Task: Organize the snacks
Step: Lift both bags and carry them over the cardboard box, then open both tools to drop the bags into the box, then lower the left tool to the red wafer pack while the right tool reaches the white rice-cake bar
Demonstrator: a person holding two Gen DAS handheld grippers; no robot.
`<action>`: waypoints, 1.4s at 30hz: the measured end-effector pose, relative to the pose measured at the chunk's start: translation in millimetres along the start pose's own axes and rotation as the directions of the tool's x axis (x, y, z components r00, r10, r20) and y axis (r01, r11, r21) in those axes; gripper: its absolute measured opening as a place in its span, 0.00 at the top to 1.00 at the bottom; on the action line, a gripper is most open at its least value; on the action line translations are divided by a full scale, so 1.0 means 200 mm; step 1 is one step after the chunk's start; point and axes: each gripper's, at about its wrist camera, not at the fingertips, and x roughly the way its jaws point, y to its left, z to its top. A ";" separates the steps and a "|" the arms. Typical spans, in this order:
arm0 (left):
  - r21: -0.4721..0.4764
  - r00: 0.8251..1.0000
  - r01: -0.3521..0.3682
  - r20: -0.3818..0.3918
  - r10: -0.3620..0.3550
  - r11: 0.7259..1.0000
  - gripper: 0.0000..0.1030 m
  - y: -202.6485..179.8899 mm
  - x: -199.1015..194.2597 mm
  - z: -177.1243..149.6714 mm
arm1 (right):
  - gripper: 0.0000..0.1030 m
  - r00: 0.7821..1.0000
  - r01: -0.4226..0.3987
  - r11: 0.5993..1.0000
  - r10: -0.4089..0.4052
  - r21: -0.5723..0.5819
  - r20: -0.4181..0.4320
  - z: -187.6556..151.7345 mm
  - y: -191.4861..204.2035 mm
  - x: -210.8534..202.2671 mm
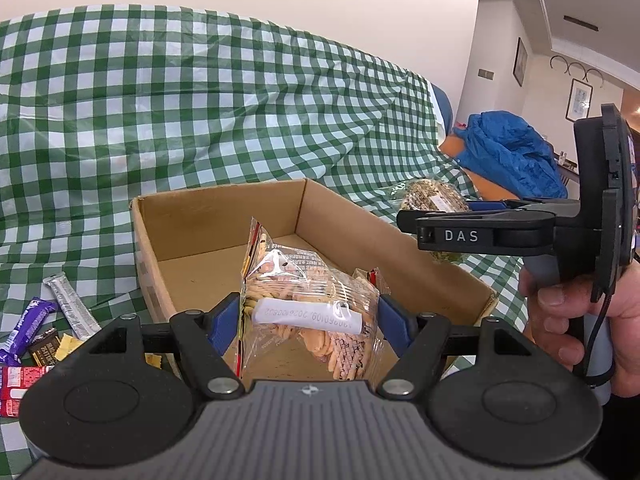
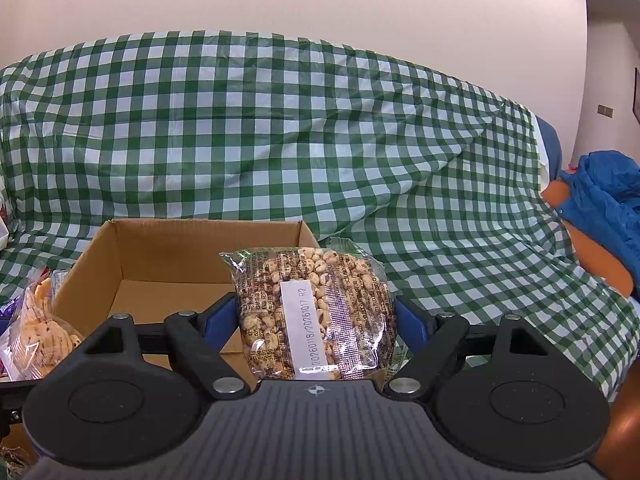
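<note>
Pinched between the blue pads of the left gripper [image 1: 308, 326] is a clear crinkled bag of pale biscuits [image 1: 308, 304] (white date label outward), held over the open brown cardboard box [image 1: 192, 216]. A clear bag of puffed grains [image 2: 316, 312] is clamped by the right gripper [image 2: 316, 320] at the box's right side, above the green-and-white checked cloth [image 2: 280, 128].

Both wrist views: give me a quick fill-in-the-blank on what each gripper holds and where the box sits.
1. The left gripper is shut on a clear bag of ____.
2. The right gripper is shut on a clear bag of puffed ____.
3. The cardboard box stands on a green-and-white ____ cloth.
4. The chocolate bars lie ____ the box.

Missing words: cookies; grain; checked; outside
</note>
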 end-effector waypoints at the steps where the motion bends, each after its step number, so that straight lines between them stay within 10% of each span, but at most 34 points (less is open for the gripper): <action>1: -0.004 1.000 0.011 -0.005 -0.011 1.000 0.23 0.00 0.00 0.00 | 0.19 1.000 0.001 1.000 -0.001 0.000 -0.001 0.00 0.00 0.00; 9: 0.039 0.998 0.016 0.059 -0.018 0.999 0.07 -0.05 -0.02 -0.01 | 0.06 0.997 0.042 0.999 -0.044 -0.028 -0.064 -0.04 0.01 0.07; 16: -0.019 1.000 0.007 0.015 -0.006 1.000 0.55 0.07 -0.05 0.00 | 0.07 0.997 0.044 0.998 -0.041 0.037 -0.060 -0.02 0.02 0.06; 25: -0.317 0.998 -0.058 -0.028 0.052 0.946 0.58 0.60 -0.22 0.04 | 0.31 0.996 -0.062 0.991 0.068 0.121 -0.051 0.02 0.27 0.00; 31: -0.325 0.958 -0.288 -0.101 0.269 0.901 0.64 0.95 -0.32 0.04 | 0.61 0.983 -0.170 0.978 0.176 0.123 -0.043 0.01 0.58 -0.09; 42: -0.459 0.868 -0.497 -0.263 0.422 0.736 0.66 1.31 -0.41 -0.09 | 0.60 0.900 -0.380 0.923 0.384 0.063 -0.207 -0.18 1.26 -0.15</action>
